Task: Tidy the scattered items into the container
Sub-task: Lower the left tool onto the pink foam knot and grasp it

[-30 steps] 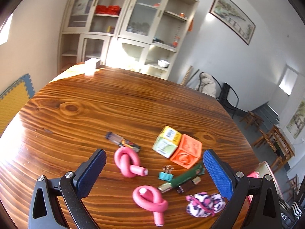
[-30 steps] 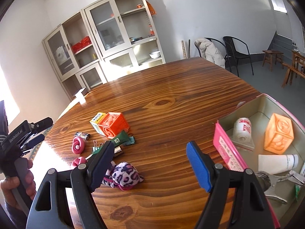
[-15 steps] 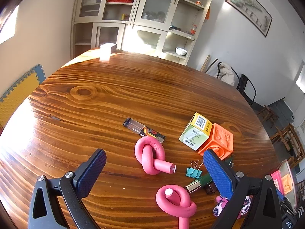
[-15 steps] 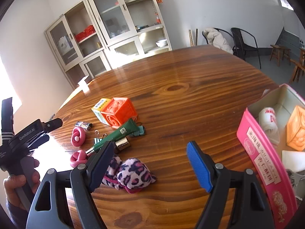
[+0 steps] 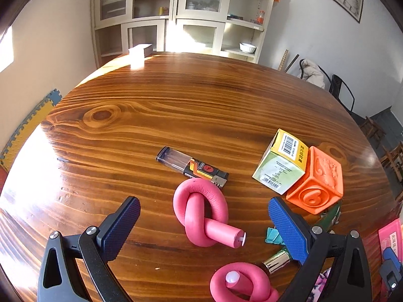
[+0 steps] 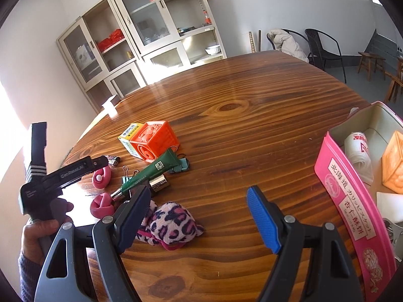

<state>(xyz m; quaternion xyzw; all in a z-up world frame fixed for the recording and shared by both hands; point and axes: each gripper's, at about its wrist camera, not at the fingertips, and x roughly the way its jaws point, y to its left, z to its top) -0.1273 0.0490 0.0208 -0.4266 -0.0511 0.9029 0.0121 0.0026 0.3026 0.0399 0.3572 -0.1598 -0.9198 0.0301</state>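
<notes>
My left gripper (image 5: pixel 204 222) is open and empty, with a knotted pink foam curler (image 5: pixel 201 212) on the table between its fingers. A lighter (image 5: pixel 192 167) lies just beyond it, and a second pink curler (image 5: pixel 241 285) lies nearer. A yellow-green box (image 5: pixel 280 166) and an orange cube (image 5: pixel 317 187) sit to the right. My right gripper (image 6: pixel 197 216) is open and empty, above a leopard-print pouch (image 6: pixel 171 222). The pink tin container (image 6: pixel 357 196) is at the right and holds an orange cube (image 6: pixel 394 162) and a white roll (image 6: pixel 359 151).
A green tube (image 6: pixel 151 172), teal binder clips (image 6: pixel 181 166) and a small metal piece (image 6: pixel 158 183) lie among the scattered items. The left gripper body and the hand (image 6: pixel 47 186) show at the left of the right wrist view. A white box (image 5: pixel 139 50) stands at the table's far edge.
My left gripper has moved forward and down, so the knotted pink curler now sits between its fingers. My right gripper has shifted left toward the leopard pouch, the tin sliding toward the right edge.
</notes>
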